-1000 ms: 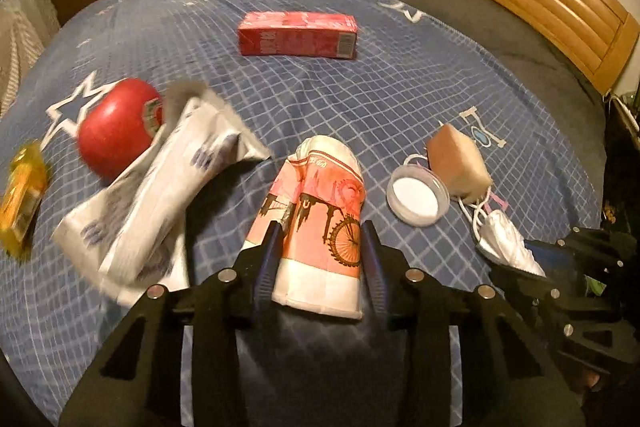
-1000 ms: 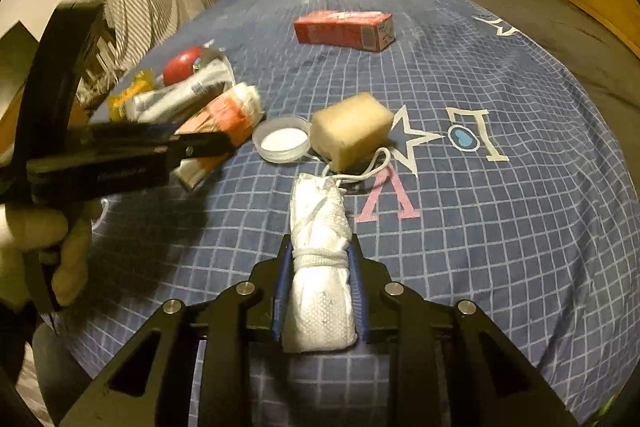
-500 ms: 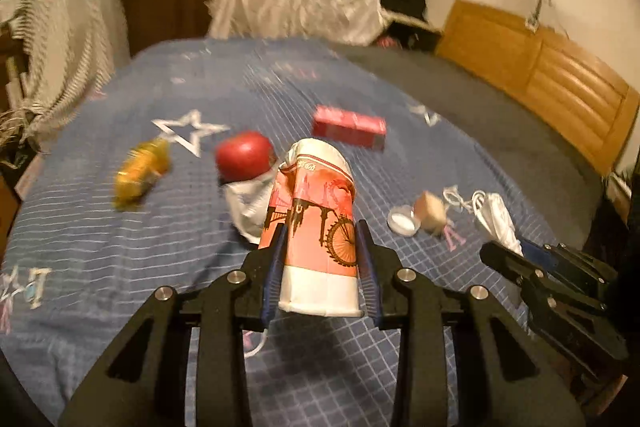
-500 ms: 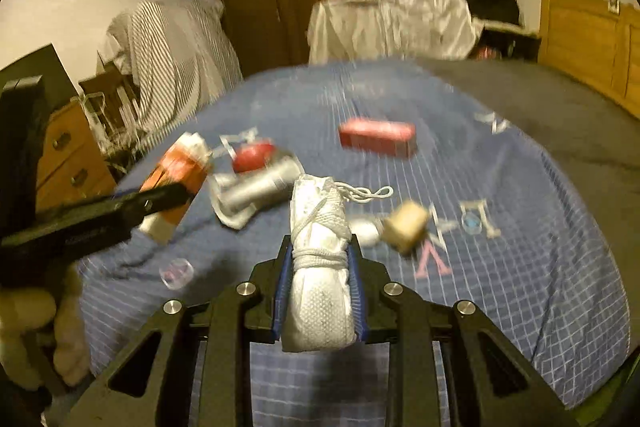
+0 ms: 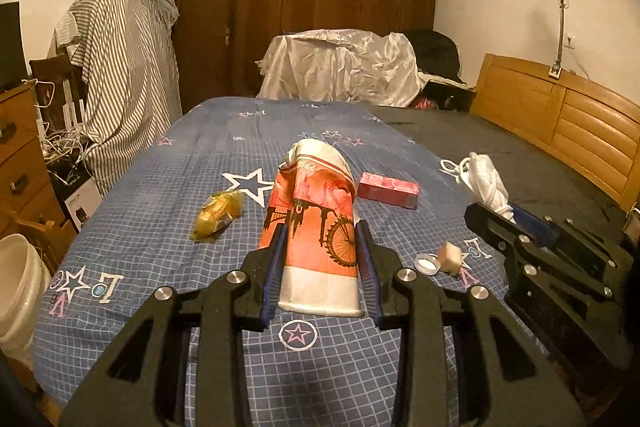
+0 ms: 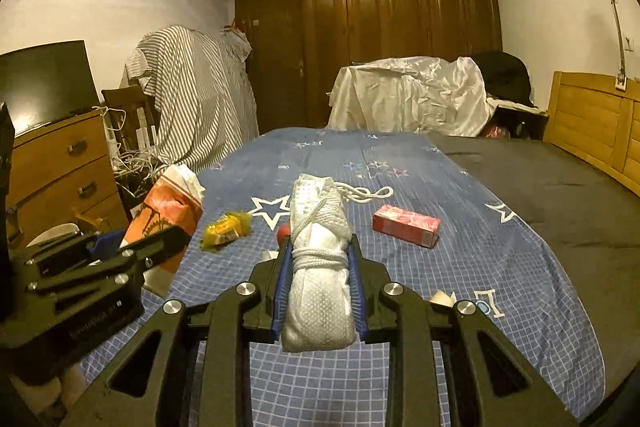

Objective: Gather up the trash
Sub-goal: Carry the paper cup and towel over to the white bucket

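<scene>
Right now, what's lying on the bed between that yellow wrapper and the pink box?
In the right wrist view, only bare blue bedspread and a partly hidden red object lie between the yellow wrapper and pink box.

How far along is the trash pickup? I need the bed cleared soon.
Nothing visibly binned yet. In hand: the left gripper clamps the flattened paper cup, and the right gripper clamps the white bundle, both lifted off the bed. Left on the blue sheet: yellow wrapper, red box, small lid and tan sponge. A white bucket stands beside the bed.
</scene>
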Tool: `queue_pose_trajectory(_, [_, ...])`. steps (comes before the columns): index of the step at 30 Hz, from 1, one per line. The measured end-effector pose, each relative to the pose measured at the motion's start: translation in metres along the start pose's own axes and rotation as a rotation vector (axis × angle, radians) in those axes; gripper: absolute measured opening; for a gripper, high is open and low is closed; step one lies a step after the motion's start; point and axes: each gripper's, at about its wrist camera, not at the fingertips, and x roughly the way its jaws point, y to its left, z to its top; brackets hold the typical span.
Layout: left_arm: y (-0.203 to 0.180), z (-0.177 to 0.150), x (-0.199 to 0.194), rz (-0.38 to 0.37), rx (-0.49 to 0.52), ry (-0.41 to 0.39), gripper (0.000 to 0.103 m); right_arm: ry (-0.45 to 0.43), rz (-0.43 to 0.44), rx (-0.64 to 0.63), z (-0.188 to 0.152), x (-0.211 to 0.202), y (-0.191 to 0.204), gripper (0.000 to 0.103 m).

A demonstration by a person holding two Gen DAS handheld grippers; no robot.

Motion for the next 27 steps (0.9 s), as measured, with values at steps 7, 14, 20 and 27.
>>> queue_pose_trajectory(7, [0.006,0.004,-0.009,0.009,-0.019,-0.017,0.033,-0.003,0.003,-0.014,0.008,-0.004,0.01,0.027])
queue_pose_trajectory(14, [0.026,0.008,-0.02,0.051,-0.038,-0.031,0.033,-0.002,0.042,-0.039,0.02,0.006,0.026,0.027])
queue_pose_trajectory(20, [0.058,0.014,-0.034,0.113,-0.074,-0.052,0.033,-0.008,0.1,-0.065,0.039,0.022,0.061,0.027])
queue_pose_trajectory(27, [0.107,0.025,-0.054,0.211,-0.106,-0.078,0.033,-0.006,0.181,-0.089,0.063,0.039,0.117,0.027])
